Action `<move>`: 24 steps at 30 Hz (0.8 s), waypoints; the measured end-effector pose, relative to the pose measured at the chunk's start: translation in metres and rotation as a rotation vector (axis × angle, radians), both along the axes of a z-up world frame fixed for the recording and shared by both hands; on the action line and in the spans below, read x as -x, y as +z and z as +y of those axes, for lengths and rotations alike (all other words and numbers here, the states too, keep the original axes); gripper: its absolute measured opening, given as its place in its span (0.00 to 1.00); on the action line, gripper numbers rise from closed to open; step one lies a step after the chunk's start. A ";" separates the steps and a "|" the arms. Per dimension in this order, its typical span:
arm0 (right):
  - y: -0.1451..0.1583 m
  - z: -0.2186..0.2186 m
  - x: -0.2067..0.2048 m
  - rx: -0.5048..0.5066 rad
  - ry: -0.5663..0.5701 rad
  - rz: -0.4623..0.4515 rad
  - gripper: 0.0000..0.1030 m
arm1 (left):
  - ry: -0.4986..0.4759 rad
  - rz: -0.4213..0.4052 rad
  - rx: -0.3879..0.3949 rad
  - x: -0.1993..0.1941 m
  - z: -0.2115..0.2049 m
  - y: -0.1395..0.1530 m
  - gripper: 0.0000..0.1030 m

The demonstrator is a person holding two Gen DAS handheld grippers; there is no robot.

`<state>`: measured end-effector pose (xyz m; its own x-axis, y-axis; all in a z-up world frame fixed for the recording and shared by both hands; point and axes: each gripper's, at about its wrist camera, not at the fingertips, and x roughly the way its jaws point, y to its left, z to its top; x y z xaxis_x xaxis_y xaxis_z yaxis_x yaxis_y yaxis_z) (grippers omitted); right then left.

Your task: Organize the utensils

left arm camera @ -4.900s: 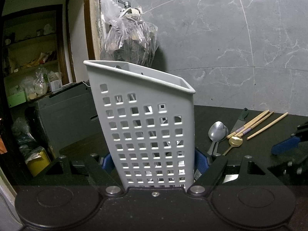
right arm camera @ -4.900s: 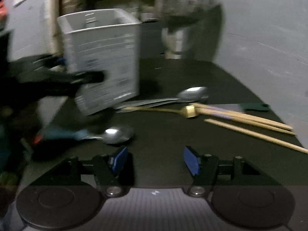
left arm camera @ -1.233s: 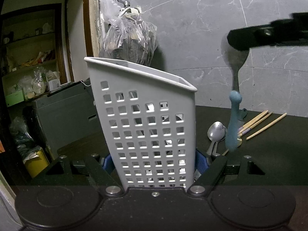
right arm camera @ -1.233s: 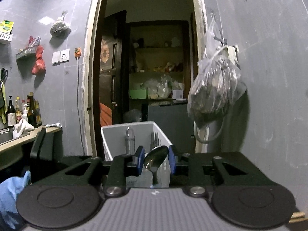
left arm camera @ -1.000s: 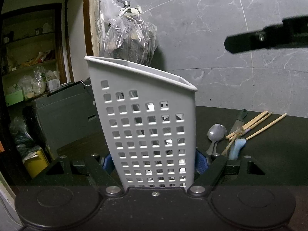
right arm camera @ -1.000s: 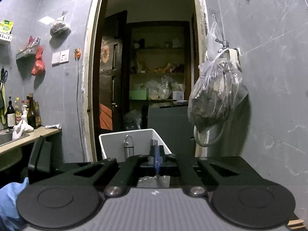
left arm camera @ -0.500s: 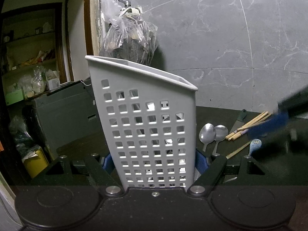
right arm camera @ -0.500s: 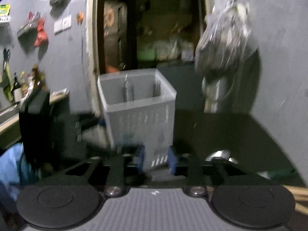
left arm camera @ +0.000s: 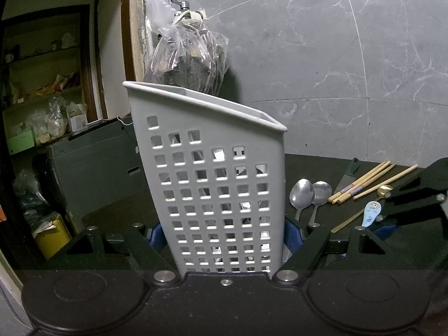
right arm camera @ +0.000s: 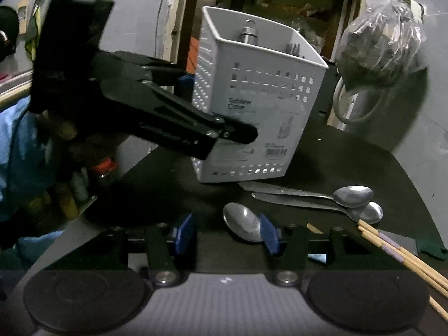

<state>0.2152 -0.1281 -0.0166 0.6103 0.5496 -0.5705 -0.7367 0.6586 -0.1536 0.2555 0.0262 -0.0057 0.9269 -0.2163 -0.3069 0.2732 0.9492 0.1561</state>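
Observation:
A white perforated utensil basket [left arm camera: 218, 184] stands on the dark counter [left arm camera: 330, 168], held between the blue pads of my left gripper [left arm camera: 221, 232]. It also shows in the right wrist view [right arm camera: 260, 106], with a few metal utensils standing inside. My right gripper [right arm camera: 226, 233] is open and low over the counter, a steel spoon bowl [right arm camera: 242, 225] lying by its right pad. Two more steel spoons [right arm camera: 350, 198], wooden chopsticks [right arm camera: 403, 257] and a knife lie to the right. In the left wrist view a blue-handled spoon [left arm camera: 371, 212] lies beside my right gripper [left arm camera: 386, 225].
A plastic bag [left arm camera: 187, 56] hangs on the grey marble wall behind the basket. A gold spoon [left arm camera: 385, 189] lies by the chopsticks [left arm camera: 364, 182]. The counter's left edge drops toward a dark cabinet [left arm camera: 92, 168] and an open doorway with shelves.
My right gripper held a spoon up over the basket, then lost it; the spoon fell onto the counter. The gripper came down and opened over it. The left gripper has not moved.

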 end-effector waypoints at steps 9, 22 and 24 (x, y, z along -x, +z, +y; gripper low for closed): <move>0.000 -0.013 -0.025 -0.058 -0.068 0.076 0.19 | 0.000 0.000 -0.001 0.000 0.000 0.000 0.78; 0.010 -0.007 -0.006 0.003 -0.154 -0.104 0.02 | 0.000 -0.001 -0.001 0.000 0.000 0.000 0.78; 0.014 -0.008 -0.004 0.000 -0.172 -0.134 0.01 | 0.000 0.000 -0.001 0.000 0.000 0.000 0.78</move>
